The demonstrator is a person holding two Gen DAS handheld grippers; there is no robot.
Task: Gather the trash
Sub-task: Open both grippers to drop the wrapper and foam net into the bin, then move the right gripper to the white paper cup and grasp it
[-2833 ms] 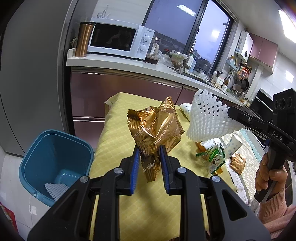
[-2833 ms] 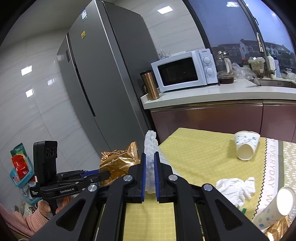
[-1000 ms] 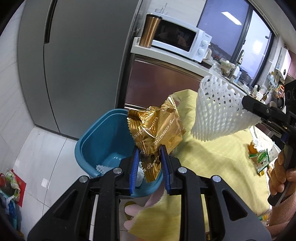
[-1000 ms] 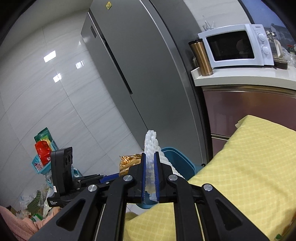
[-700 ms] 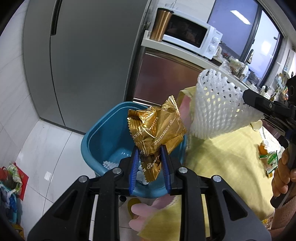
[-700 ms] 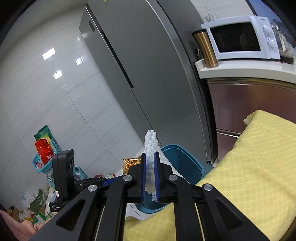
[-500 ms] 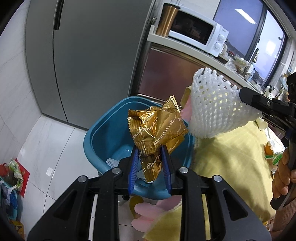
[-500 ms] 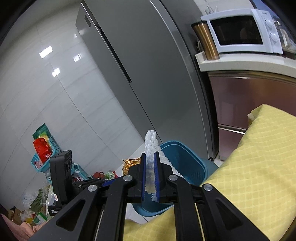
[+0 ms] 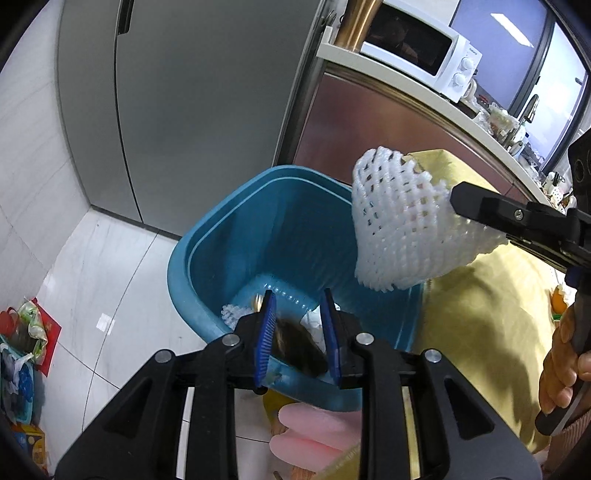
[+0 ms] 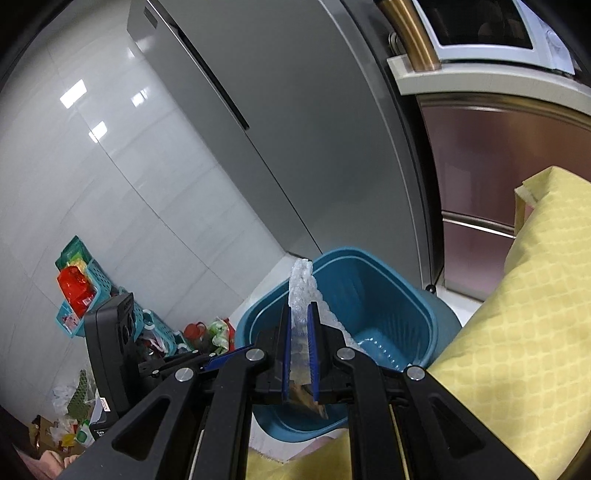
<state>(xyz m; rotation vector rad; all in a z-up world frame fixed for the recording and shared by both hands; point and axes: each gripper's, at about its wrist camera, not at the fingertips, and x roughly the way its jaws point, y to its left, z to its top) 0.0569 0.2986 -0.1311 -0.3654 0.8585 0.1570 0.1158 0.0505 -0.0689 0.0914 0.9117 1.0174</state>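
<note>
Two risks: the foam net (image 9: 402, 225), pinched by the right gripper (image 10: 299, 354), hangs above the bin (image 9: 207, 258) rim and could drop outside. Left gripper (image 9: 297, 332) fingers are spread, a blurred wrapper (image 9: 295, 347) falling into the bin.

Black gripper (image 9: 297, 332) frames – blue pads, silver screws.

Bright indoor light; ceiling-lamp glare on the wall tiles (image 10: 96, 110) at 10 o'clock; fisheye edges bend, corners black.

Brown wrapper (image 9: 295, 347) a motion blur (below the tongs), microwave (image 10: 517, 26) cropped
</note>
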